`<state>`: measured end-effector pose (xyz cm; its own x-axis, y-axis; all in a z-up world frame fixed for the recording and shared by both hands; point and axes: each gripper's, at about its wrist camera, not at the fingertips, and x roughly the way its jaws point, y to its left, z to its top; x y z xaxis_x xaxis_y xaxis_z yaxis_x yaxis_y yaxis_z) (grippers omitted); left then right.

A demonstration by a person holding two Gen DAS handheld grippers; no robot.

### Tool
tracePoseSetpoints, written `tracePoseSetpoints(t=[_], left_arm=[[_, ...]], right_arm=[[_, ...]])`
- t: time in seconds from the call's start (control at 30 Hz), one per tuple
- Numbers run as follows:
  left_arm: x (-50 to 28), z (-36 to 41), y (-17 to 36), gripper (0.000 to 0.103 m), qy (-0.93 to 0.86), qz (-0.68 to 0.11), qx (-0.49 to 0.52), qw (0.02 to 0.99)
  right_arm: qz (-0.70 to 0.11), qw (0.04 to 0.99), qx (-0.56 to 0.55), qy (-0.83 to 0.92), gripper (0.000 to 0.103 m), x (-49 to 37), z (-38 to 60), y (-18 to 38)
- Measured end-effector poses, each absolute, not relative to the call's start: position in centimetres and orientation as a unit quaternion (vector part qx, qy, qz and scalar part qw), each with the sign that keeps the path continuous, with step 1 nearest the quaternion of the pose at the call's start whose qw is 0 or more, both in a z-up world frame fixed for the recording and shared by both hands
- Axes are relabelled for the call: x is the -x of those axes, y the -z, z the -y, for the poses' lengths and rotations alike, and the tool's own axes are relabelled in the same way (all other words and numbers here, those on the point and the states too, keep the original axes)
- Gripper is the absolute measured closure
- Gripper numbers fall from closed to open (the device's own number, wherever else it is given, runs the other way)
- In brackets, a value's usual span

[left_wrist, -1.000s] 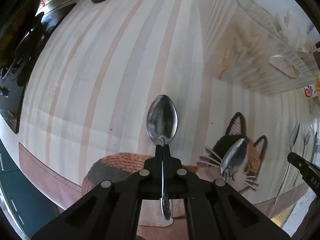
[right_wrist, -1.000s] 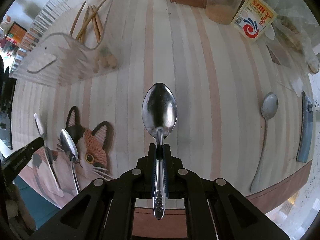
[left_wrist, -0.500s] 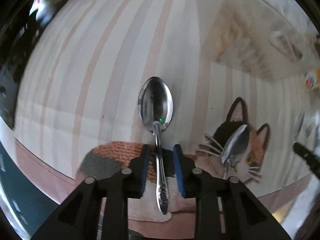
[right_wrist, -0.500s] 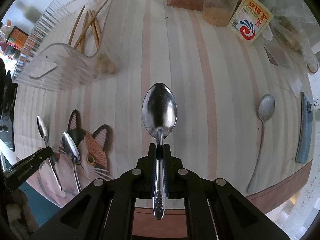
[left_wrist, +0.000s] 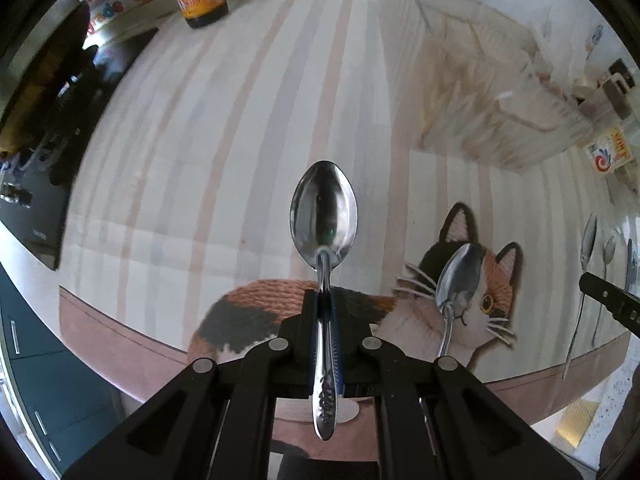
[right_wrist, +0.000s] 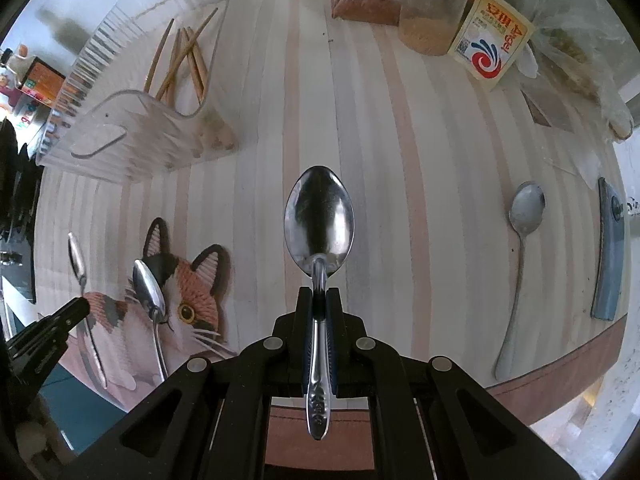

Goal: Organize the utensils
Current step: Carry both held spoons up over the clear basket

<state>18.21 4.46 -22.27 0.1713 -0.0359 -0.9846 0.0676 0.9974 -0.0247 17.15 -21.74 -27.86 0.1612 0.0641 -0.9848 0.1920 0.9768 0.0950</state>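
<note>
1. Steel glints in both views: each tool is clamped on a spoon's handle. The left tool [left_wrist: 325, 300] grips the left spoon [left_wrist: 323, 216], and the right tool [right_wrist: 319, 300] grips the right spoon [right_wrist: 319, 220], bowls pointing forward above the table [right_wrist: 360, 120].
2. Both spoons appear lifted clear of the striped cloth, though the height is hard to judge through the fisheye.
3. Up ahead stands the clear holder [right_wrist: 120, 136], with chopsticks [right_wrist: 180, 60] already standing in it. No spoon shows in the holder yet.
4. So the chopstick part looks done, and the spoon part is judged barely under way: two in hand, none delivered.
5. On the table, a cat-mat spoon [right_wrist: 149, 292] lies across the printed cat [right_wrist: 192, 300], and a far spoon [right_wrist: 520, 256] lies near the right edge beside a blue tool [right_wrist: 610, 252].
6. Likely remaining: carry these two to the holder, then collect the loose ones.
</note>
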Motion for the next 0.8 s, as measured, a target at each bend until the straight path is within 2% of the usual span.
tracePoseSetpoints(t=[0.33,0.5,0.8], left_arm=[[-18.2,-5.9,15.1,0.099,0.047,-0.588,0.009,0.807],[-22.1,-4.0,14.4,0.099,0.062,-0.562,0.021,0.825],[-27.6,-1.3,9.3,0.099,0.109,-0.523,0.044,0.844]], right_arm=[[-0.619,0.779,-0.097,0.022,0.096,-17.0,21.1,23.7],[-0.597,0.795,-0.102,0.007,0.096,-17.6,20.7,20.7],[-0.552,0.827,-0.103,-0.018,0.096,-23.2,19.6,14.5]])
